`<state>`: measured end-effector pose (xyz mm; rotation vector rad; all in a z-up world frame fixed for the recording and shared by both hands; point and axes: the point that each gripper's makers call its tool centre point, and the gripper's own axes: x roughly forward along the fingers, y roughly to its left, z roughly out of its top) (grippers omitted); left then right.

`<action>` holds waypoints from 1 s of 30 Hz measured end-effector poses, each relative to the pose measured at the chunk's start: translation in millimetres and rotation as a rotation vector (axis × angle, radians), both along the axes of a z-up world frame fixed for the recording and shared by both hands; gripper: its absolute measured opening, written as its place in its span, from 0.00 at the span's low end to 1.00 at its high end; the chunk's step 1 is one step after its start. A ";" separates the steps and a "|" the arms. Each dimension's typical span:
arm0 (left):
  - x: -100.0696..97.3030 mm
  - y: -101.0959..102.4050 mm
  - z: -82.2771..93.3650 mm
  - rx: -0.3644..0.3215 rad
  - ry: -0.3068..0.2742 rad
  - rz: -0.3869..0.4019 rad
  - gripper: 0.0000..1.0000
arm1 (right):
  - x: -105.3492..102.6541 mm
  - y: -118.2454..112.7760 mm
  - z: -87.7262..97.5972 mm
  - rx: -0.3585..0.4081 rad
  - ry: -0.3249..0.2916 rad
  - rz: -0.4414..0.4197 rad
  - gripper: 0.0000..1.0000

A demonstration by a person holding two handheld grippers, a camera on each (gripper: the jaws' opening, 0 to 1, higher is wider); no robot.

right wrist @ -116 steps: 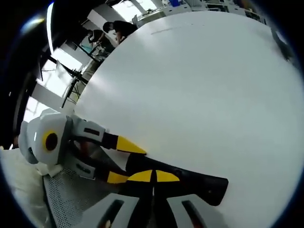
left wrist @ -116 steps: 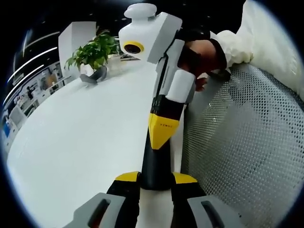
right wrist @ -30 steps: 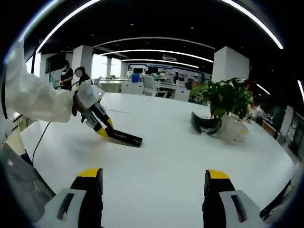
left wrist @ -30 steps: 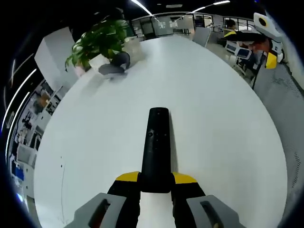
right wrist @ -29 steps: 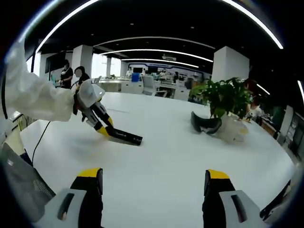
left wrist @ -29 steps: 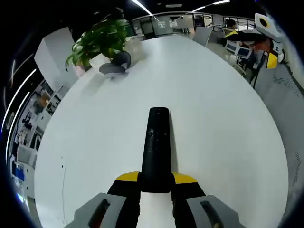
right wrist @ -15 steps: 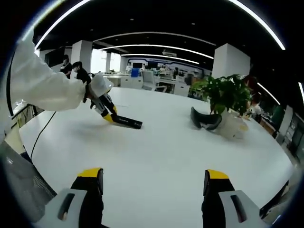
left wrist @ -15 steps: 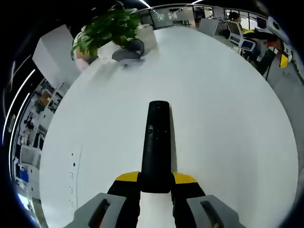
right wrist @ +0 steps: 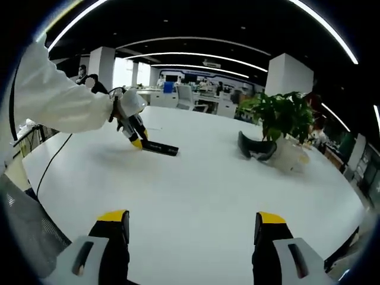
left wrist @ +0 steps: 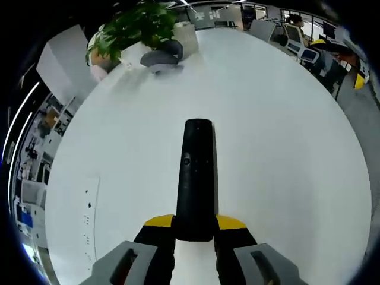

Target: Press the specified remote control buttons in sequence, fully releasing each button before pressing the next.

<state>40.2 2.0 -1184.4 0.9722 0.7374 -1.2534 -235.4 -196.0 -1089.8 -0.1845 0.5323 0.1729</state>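
On the broad white table (left wrist: 285, 148), the left gripper (left wrist: 195, 228) clamps the black remote (left wrist: 196, 172) by its near end, so the wide-open right gripper (right wrist: 189, 228) should close and tap one button squarely, then lift fully clear.

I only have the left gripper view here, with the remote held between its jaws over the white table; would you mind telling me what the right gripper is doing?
Observer: The right gripper is open and empty, jaws spread wide above the white table.
Operator: Thanks. Is it anywhere near the remote?
Observer: No, in the right gripper view the remote lies well across the table, clamped at its near end by the left gripper.
Operator: Who holds that left gripper?
Observer: A hand in a white sleeve reaching in from that view's left.
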 end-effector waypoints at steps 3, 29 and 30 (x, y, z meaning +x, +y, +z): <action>0.1 0.3 0.0 -0.006 0.008 -0.008 0.25 | -0.3 0.9 -1.6 0.001 0.009 0.004 0.85; -124.2 78.0 78.3 -0.401 -0.190 0.734 1.00 | -0.5 4.7 5.2 0.012 -0.024 0.033 0.92; -137.2 82.8 81.9 -0.416 -0.208 0.746 1.00 | -1.1 5.3 6.7 0.015 -0.030 0.036 0.92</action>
